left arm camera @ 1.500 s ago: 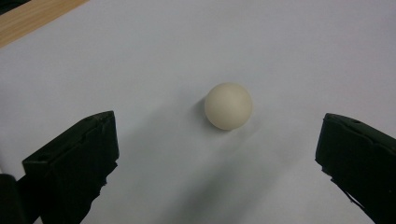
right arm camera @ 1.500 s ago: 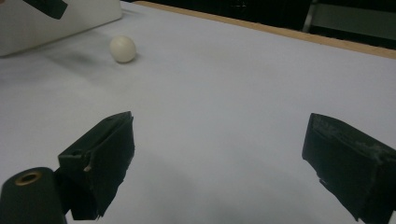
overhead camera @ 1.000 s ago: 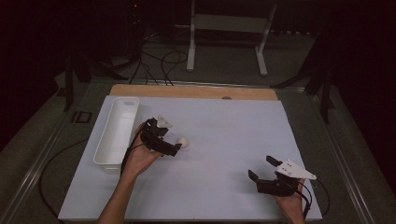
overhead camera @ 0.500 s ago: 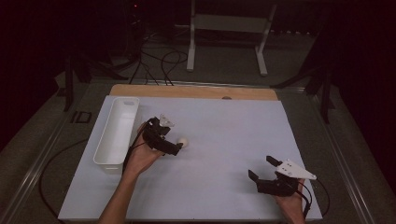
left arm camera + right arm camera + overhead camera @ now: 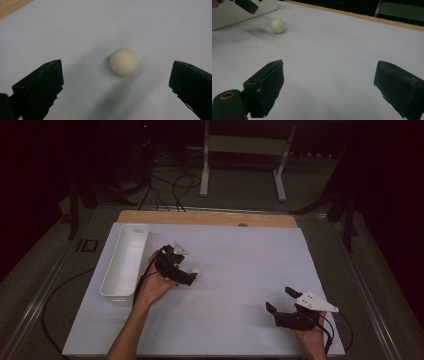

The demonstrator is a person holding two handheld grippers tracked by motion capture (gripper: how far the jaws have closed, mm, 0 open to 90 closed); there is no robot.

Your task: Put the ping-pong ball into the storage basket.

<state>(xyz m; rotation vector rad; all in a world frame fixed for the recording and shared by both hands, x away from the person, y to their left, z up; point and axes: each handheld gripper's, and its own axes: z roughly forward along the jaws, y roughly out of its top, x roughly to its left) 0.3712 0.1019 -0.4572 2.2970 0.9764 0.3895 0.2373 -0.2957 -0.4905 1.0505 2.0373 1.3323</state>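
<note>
High view: the small cream-white round ball (image 5: 196, 271) rests on the white table sheet (image 5: 240, 265), just beside the left gripper (image 5: 186, 276) and near the long white plastic tray (image 5: 126, 260). The right gripper (image 5: 280, 301) rests well apart, jaws spread.

Left gripper view: jaws wide apart, ball (image 5: 124, 61) between but off-centre. Centre it, lower, then close gently; it will likely roll.

Right gripper view: jaws apart, empty; ball (image 5: 277, 25) distant.

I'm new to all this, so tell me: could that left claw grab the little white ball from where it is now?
Probably yes. The left gripper is open, its jaws standing either side of the ball with nothing between.
</note>
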